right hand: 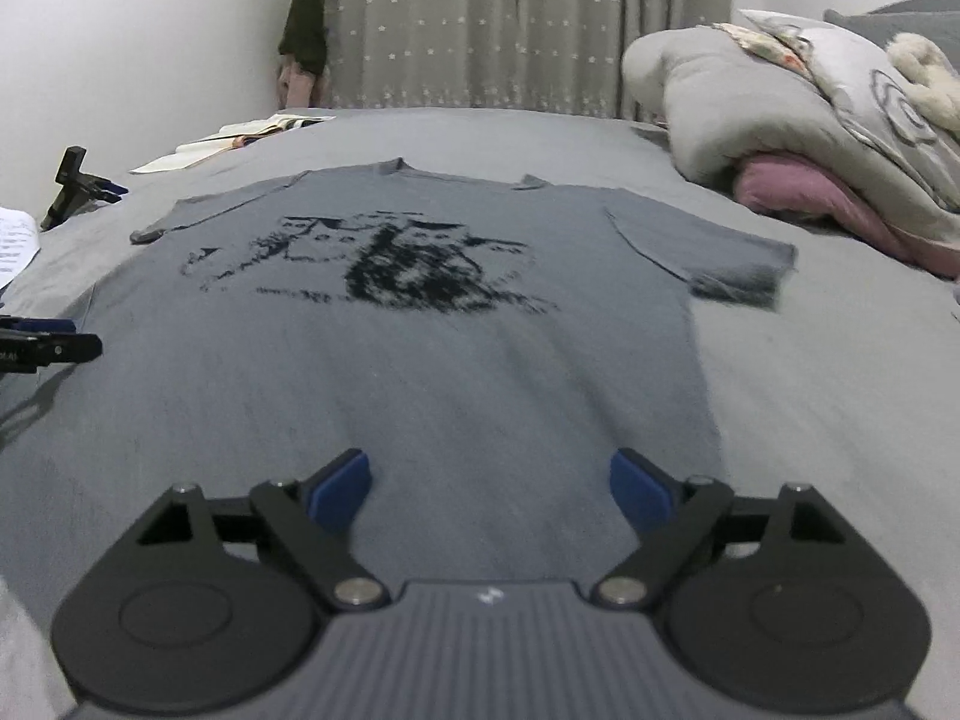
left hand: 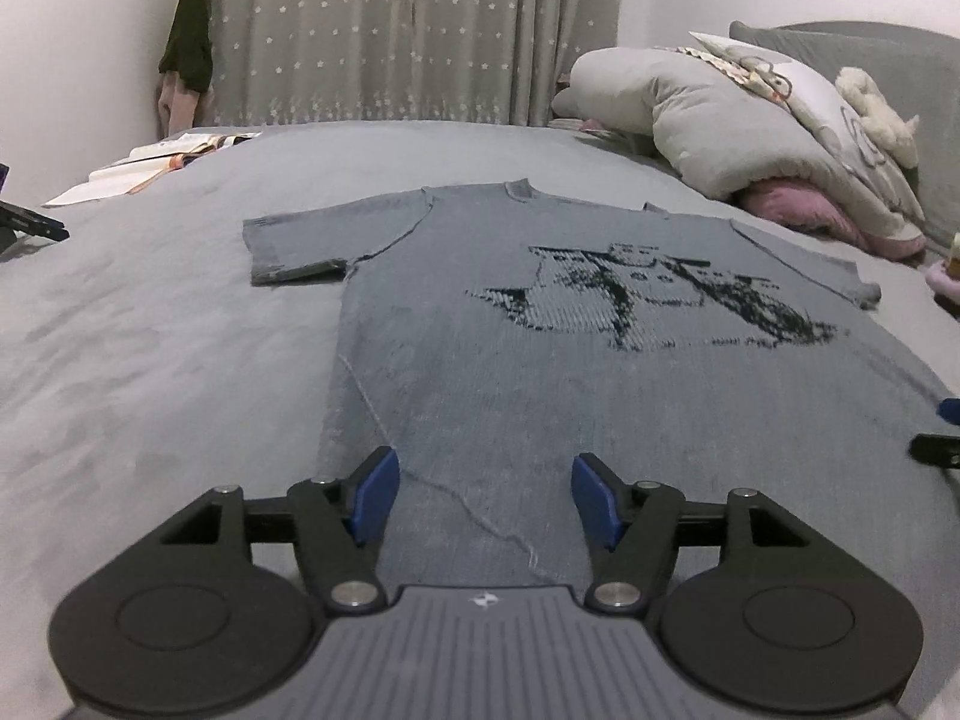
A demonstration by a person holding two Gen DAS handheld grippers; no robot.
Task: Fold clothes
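Grey T-shirt [left hand: 480, 324] with a black print laid flat, front up, on the grey bed [left hand: 150, 330], left gripper [left hand: 485, 501] held over its hem, jaws apart, nothing gripped, right gripper [right hand: 489, 492] likewise, jaws spread wider, nothing held, bedding [left hand: 750, 138] piled beyond.

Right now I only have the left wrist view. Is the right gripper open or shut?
Observer: Open. The right gripper has its jaws spread over the shirt's lower part, with nothing pinched.
Operator: Is the sleeve nearer the pillows lying flat?
Observer: Yes, that sleeve lies spread flat on the bed, its whole cuff showing.
Operator: Anything at the far left that I can't see?
Observer: A printed sheet of paper, beyond the left gripper.
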